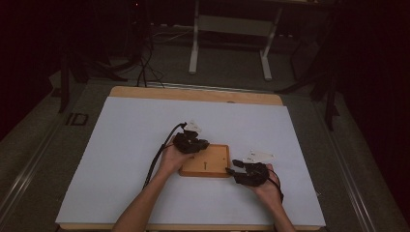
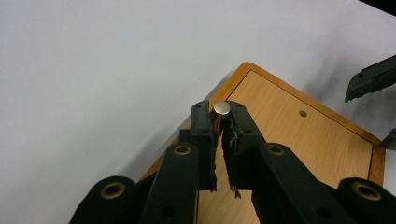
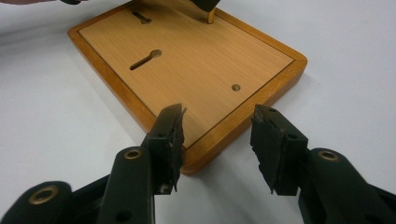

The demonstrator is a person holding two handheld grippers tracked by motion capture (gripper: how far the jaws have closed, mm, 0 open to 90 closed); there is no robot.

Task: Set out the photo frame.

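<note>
- Two grippers at a wooden board [image 1: 205,162] mid-table on a white sheet [image 1: 121,145]: left gripper [image 1: 189,143] over its far-left corner, right gripper [image 1: 249,173] just beside its right edge; bare sheet all around.
- Left gripper view: jaws clenched on a flat-headed metal pin [image 2: 221,108], probably for seating in the board.
- Right gripper view: jaws released, straddling the near corner, likely to steady it; keyhole slot [image 3: 145,59], small hole [image 3: 236,87].

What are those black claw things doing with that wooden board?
A person holds a gripper in each hand over a wooden board on a white table. The left gripper is pinching a small metal peg at the board's corner. The right gripper is open at the board's edge, holding nothing.
</note>
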